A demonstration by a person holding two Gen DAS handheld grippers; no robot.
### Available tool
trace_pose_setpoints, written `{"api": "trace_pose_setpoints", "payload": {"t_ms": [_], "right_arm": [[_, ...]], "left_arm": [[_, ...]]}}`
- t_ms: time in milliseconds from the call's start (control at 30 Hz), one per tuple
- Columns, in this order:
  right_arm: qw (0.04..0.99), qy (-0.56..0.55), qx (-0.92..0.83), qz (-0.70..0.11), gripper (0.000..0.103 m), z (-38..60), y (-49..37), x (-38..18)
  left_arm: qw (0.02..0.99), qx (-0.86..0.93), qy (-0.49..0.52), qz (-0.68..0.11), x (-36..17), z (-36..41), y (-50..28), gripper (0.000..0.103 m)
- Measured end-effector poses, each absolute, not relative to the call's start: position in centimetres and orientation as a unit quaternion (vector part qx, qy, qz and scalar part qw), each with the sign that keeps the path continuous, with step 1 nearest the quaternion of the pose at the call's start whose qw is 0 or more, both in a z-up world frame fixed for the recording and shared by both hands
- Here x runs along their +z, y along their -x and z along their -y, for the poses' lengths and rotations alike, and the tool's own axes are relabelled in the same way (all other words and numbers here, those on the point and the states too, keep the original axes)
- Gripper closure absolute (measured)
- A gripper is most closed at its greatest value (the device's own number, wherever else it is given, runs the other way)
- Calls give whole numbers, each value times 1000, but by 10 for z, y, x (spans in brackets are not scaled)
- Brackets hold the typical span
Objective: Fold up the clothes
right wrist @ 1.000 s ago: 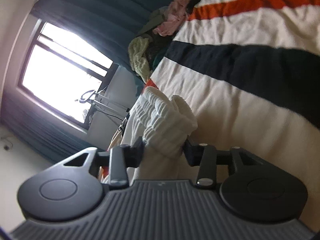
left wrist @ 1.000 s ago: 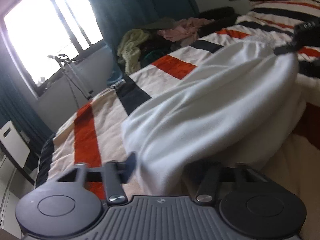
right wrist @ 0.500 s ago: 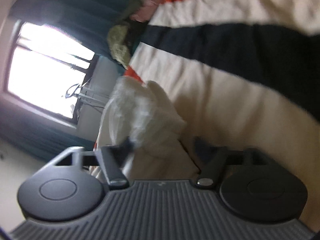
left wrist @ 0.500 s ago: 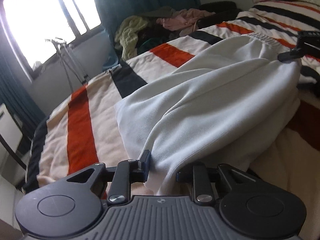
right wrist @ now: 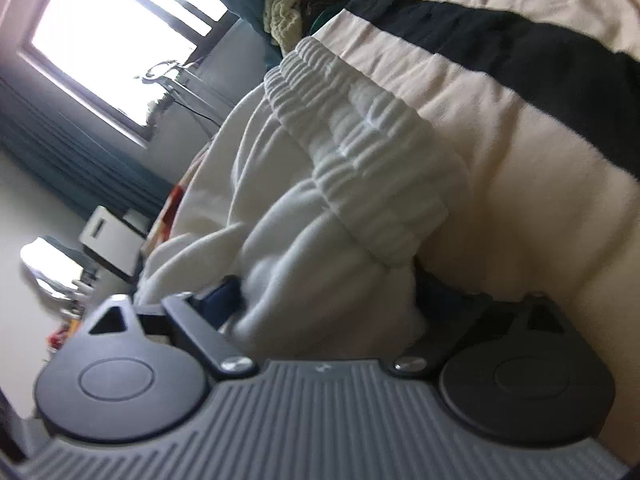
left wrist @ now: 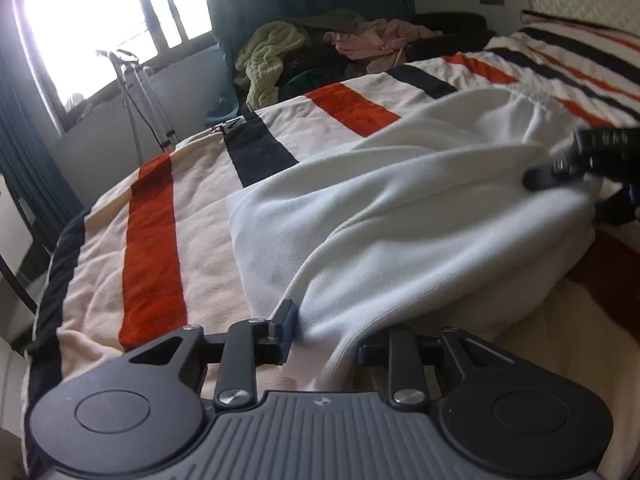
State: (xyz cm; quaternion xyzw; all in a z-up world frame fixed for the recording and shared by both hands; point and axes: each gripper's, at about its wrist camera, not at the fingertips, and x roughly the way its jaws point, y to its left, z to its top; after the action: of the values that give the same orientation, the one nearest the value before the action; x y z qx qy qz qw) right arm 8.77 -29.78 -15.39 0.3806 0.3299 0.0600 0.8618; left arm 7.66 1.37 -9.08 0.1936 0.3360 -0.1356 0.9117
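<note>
**White garment laid across the striped bed, one end in each set of tongs**

The white garment (left wrist: 400, 216), seemingly a pair of trousers with a ribbed elastic waistband (right wrist: 352, 148), is spread on the striped bedspread (left wrist: 152, 232), towards the near right of the bed. Its long axis is seen to run from the near hem, at the left tongs (left wrist: 324, 332), away to the far right, where the waistband end lies at the right tongs (right wrist: 332, 300). The waistband therefore points to the far right and the hem to the near edge of the bed.

The left tongs are set narrow, with the hem edge between the jaws; the jaws are opening at this moment, and whether the pads are pressing the cloth cannot be told for certain, though the fabric appears to be bunched between them. The right tongs are held wide, and bunched cloth just below the waistband is loosely straddled without being pinched.

The two ends are judged to be taken so that the garment can be drawn out straight along its length before a fold is made; a flat, taut lie gives a cleaner crease. The cloth is still ridged and raised in the middle, so smoothing is probably needed.

A pile of other clothes (left wrist: 320, 52) is left at the far side of the bed, near the window (left wrist: 100, 20), well apart from the garment.
</note>
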Motion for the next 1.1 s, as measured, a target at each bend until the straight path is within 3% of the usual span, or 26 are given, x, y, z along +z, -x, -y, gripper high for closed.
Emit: {"api": "trace_pose_setpoints", "payload": {"t_ms": [67,133,200,500,800,1033,1100], "right_arm": [[858,-394,51,-326,34,303,-83,-151],[855,-405,49,-318,52,308,-77,-148],[858,-409,47,-307,58,310,-70,-142],[855,-430,43,-288,62,319,-67,-137],[842,-448,38,-299,62,321,-72,-145],[841,-449,38,-298,62,319,-70,-144],[844,-445,40,-299,62,319,-70,-143]], "left_arm": [[913,-137,-174,-343,-87,-17,-79,65],[912,-138,-146,-357,-84,-22,-81,46],[910,-134,-94,-382,-79,-33,-85,35],[863,-225,219,-397,-66,-106,-100,9],[813,-149,356,-436,-113,-131,-140,10],[823,-140,345,-429,-115,-122,-142,7],[819,-131,339,-443,-120,-121,-144,11]]}}
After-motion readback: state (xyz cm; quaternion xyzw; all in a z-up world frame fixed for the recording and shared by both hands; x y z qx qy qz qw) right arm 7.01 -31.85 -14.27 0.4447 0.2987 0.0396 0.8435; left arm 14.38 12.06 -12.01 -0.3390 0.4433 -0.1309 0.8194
